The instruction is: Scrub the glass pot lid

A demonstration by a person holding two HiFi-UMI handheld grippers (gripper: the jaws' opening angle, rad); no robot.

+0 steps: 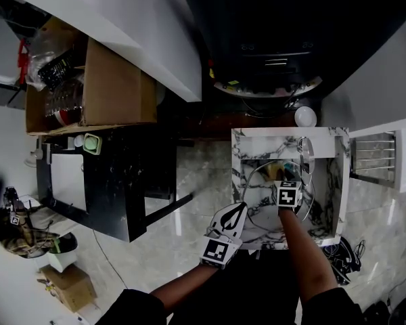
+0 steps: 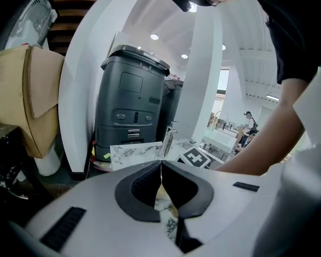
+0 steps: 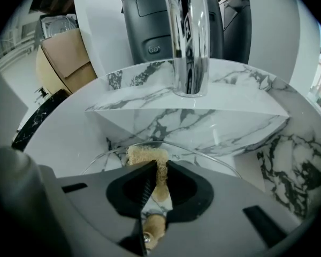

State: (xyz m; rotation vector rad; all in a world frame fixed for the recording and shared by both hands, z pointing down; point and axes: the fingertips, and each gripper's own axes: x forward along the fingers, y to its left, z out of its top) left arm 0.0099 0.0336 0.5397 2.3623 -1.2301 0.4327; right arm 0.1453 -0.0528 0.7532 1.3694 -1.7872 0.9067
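Over marble sink [image 1: 252, 143]: right gripper [image 3: 158, 167] jaws clamping tan scrub pad [image 3: 144, 157] at glass lid [image 3: 200, 149]; left gripper [image 2: 161, 167] jaws closed, empty. Scrubbing step; next move probably needing sweeping strokes.

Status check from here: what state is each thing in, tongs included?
Left tongs: shut, nothing between them.
Right tongs: shut on the scrub pad.
Scrub pad: pinched, its top sticking out at the lid's rim.
Glass lid: lying in the sink.
Faucet: no water running.
Bin: lid closed.
Cardboard box: open.
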